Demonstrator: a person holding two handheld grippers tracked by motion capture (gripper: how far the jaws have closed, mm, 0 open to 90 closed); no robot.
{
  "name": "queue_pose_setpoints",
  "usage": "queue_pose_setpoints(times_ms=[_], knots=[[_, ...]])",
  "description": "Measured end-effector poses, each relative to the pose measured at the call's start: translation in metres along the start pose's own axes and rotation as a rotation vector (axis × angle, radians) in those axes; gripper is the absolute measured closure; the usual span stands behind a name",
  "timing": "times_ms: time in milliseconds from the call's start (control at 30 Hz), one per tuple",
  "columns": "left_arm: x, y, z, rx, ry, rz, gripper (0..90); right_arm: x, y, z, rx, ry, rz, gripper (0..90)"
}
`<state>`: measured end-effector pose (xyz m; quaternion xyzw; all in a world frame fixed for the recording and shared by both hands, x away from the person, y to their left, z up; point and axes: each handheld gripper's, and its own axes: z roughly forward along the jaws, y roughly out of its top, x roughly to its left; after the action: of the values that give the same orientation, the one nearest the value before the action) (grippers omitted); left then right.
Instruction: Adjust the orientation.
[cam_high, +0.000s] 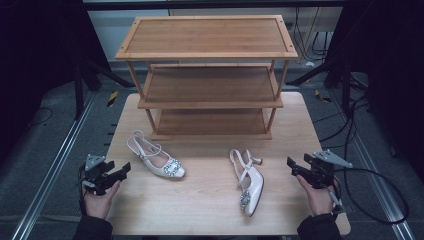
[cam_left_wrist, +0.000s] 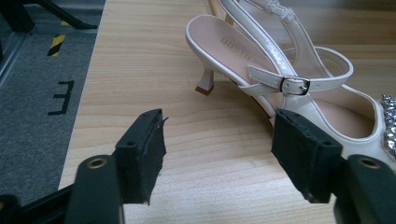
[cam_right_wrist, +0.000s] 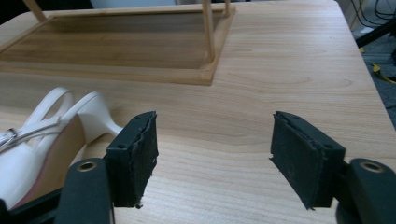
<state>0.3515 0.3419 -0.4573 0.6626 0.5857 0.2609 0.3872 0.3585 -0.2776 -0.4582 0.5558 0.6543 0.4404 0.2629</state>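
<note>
Left hand-held gripper (cam_high: 122, 169) and right hand-held gripper (cam_high: 292, 164) both hang released, holding nothing. Left shoe (cam_high: 159, 159) and right shoe (cam_high: 248, 181) lie on the bench (cam_high: 210, 200) before the rack (cam_high: 210, 75). Pinching a thin strap probably lets a shoe swing or slip.

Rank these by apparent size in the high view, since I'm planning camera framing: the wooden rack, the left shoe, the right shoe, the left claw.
1. Wooden rack, far the largest.
2. Left shoe and right shoe: look alike, no ranking.
3. Left claw, smallest.
</note>
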Motion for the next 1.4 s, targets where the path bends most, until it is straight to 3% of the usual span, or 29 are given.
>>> queue_pose_setpoints(times_ms=[200, 467, 633, 767, 967, 1400], knots=[[-0.001, -0.004, 0.003, 0.011, -0.003, 0.000, 38.9, 0.011, 0.000, -0.002, 0.002, 0.046, -0.046, 39.5], [-0.004, -0.004, 0.005, 0.013, -0.008, 0.025, 38.6, 0.037, 0.009, -0.004, -0.027, 0.119, -0.105, 48.5], [-0.006, -0.004, 0.006, 0.018, -0.005, 0.036, 39.5, 0.051, 0.013, -0.007, -0.023, 0.179, -0.137, 59.6], [-0.008, -0.004, 0.007, 0.026, -0.010, 0.038, 41.8, 0.068, 0.014, -0.007, 0.006, 0.259, -0.155, 74.2], [-0.007, -0.005, 0.008, 0.037, -0.009, 0.040, 44.3, 0.081, 0.008, 0.000, 0.077, 0.318, -0.198, 90.0], [-0.008, -0.006, 0.010, 0.047, -0.013, 0.050, 45.0, 0.089, -0.004, 0.009, 0.143, 0.338, -0.238, 90.0]])
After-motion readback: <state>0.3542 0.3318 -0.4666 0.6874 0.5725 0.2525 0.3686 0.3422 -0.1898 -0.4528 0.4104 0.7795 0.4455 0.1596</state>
